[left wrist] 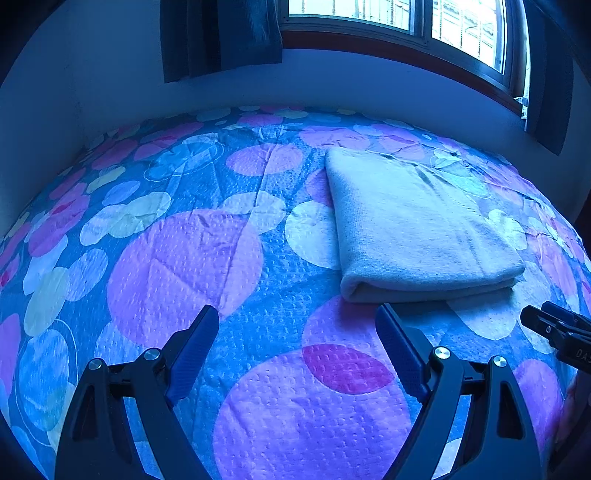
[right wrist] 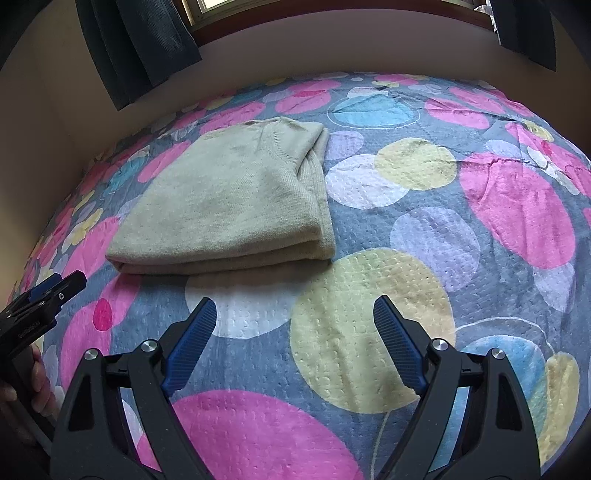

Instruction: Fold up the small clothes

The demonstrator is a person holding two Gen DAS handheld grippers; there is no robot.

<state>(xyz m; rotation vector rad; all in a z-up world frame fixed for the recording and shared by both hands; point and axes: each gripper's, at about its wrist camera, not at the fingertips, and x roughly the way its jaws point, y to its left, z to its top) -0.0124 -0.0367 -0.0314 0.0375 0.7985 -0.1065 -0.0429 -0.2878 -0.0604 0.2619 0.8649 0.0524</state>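
Observation:
A cream knit sweater (left wrist: 417, 225) lies folded into a neat rectangle on the bed; it also shows in the right wrist view (right wrist: 229, 199), its folded edge toward me. My left gripper (left wrist: 297, 325) is open and empty, just short of the sweater's near left corner. My right gripper (right wrist: 295, 317) is open and empty, in front of the sweater's near right corner. Each gripper shows at the edge of the other's view: the right one (left wrist: 557, 328), the left one (right wrist: 44, 299).
The bed is covered by a quilted bedspread (right wrist: 424, 240) with large pink, yellow, blue and white circles. A wall runs behind and to the left of the bed. A window (left wrist: 406, 14) with dark curtains (right wrist: 136, 44) sits above the far side.

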